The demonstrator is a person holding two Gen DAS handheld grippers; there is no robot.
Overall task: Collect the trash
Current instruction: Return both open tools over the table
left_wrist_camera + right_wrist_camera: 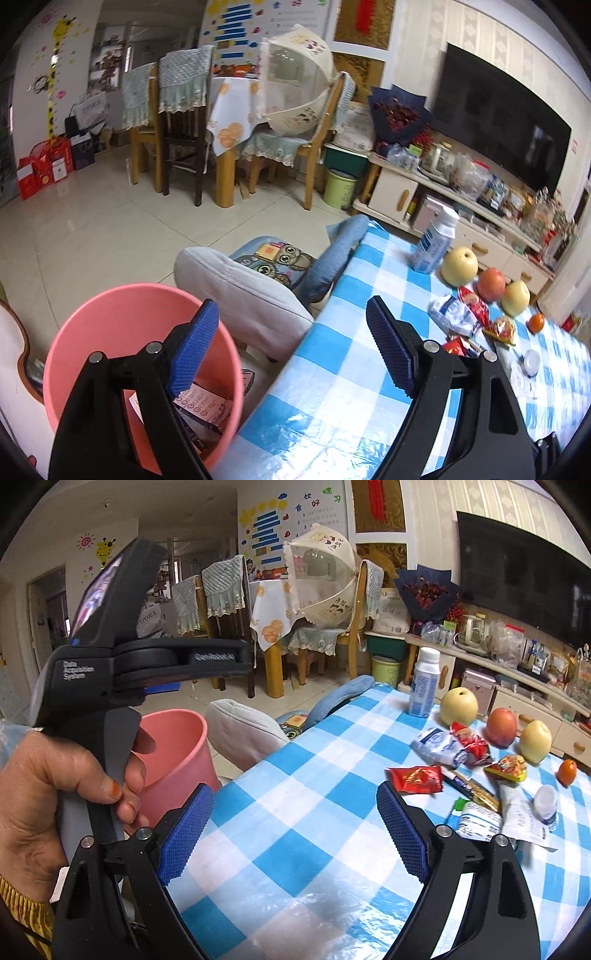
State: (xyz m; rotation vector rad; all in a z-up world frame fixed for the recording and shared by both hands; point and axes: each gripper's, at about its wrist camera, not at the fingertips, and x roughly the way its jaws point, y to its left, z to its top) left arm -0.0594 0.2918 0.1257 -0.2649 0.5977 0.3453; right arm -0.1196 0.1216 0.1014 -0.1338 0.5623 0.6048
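A pink bin (110, 325) stands on the floor left of the blue-checked table (332, 369), with a printed carton (207, 406) inside. My left gripper (291, 347) is open and empty, its left finger over the bin, its right over the table edge. It also shows, held by a hand, in the right wrist view (110, 672). My right gripper (295, 834) is open and empty over the table (295, 812). Trash lies at the right: a red wrapper (415, 779), a white-blue pouch (436, 746), a dark stick packet (469, 786), a crumpled white packet (521, 819).
A milk bottle (423, 683), two pears (459, 705), an apple (501, 726), a small orange (567, 771) and a clear cup (546, 801) stand on the table. A grey cushion (243, 731) and stool sit beyond the bin (173, 746). Dining chairs and a TV cabinet lie farther back.
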